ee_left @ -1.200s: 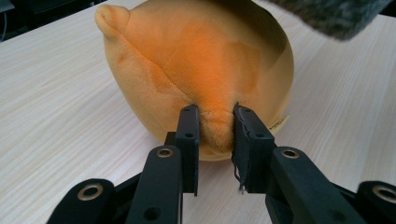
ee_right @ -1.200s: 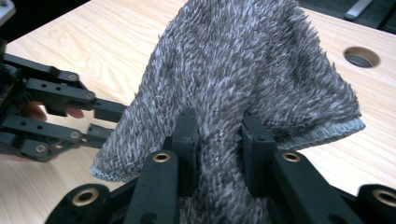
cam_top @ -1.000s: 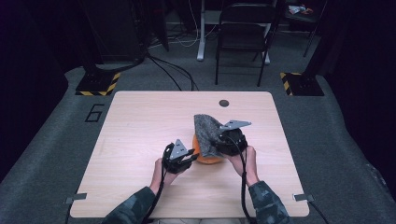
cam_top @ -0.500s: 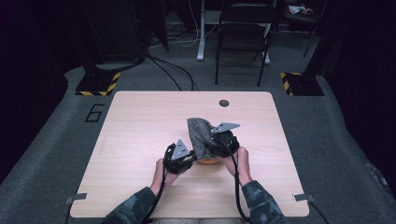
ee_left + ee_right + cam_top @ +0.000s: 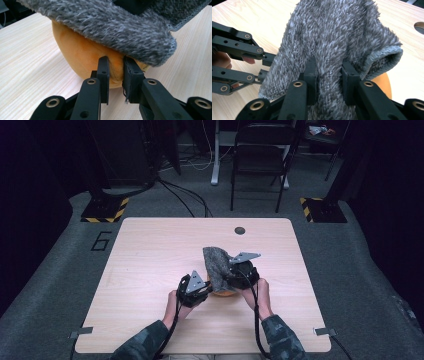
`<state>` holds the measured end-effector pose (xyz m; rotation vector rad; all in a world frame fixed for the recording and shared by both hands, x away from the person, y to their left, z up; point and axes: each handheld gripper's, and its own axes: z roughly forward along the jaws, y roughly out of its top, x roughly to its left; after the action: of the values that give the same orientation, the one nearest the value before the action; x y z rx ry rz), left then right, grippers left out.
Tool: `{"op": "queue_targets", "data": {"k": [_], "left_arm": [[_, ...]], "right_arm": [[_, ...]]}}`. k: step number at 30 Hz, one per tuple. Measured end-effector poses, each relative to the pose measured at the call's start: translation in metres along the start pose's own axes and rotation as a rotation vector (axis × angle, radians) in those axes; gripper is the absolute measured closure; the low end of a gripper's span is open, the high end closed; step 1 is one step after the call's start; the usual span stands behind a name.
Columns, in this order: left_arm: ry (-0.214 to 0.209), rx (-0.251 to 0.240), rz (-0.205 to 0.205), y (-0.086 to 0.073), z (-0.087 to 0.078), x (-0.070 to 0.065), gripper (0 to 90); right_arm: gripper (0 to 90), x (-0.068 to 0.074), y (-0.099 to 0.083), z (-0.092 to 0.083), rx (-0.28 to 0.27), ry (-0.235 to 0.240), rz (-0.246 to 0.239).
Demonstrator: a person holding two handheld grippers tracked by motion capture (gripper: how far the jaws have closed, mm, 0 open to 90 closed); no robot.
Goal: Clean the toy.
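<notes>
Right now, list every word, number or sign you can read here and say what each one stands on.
"6": a large dark numeral on the grey floor mat, left of the table.
Yellow and black hazard stripes, no wording: on the two dark floor plates and.
No readable text on the grey fuzzy cloth, the orange plush thing or either gripper.

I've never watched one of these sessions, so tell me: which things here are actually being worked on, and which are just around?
In use:
- grey fuzzy cloth, pinched by the right gripper
- orange soft object, pinched by the left gripper

Just around:
- table, bearing the work
- folding chair behind it
- floor cables
</notes>
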<state>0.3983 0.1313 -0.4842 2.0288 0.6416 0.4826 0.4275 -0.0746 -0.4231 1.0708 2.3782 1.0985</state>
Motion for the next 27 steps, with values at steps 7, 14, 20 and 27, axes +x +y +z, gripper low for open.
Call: {"op": "queue_targets", "data": {"k": [7, 14, 20, 27], "left_arm": [[-0.009, 0.003, -0.002, 0.000, 0.000, 0.001, 76.7], [-0.020, 0.008, -0.018, -0.002, -0.001, 0.005, 76.6], [-0.025, 0.012, -0.029, -0.003, -0.002, 0.008, 76.5], [-0.031, 0.012, -0.039, -0.004, -0.002, 0.009, 76.5]], "right_arm": [[70.6, -0.003, -0.003, -0.003, 0.005, -0.015, -0.003], [70.6, -0.014, -0.009, -0.006, 0.011, -0.025, 0.022], [70.5, -0.024, -0.015, -0.008, 0.028, -0.045, 0.046], [70.3, -0.047, -0.028, -0.009, 0.048, -0.066, 0.109]]}}
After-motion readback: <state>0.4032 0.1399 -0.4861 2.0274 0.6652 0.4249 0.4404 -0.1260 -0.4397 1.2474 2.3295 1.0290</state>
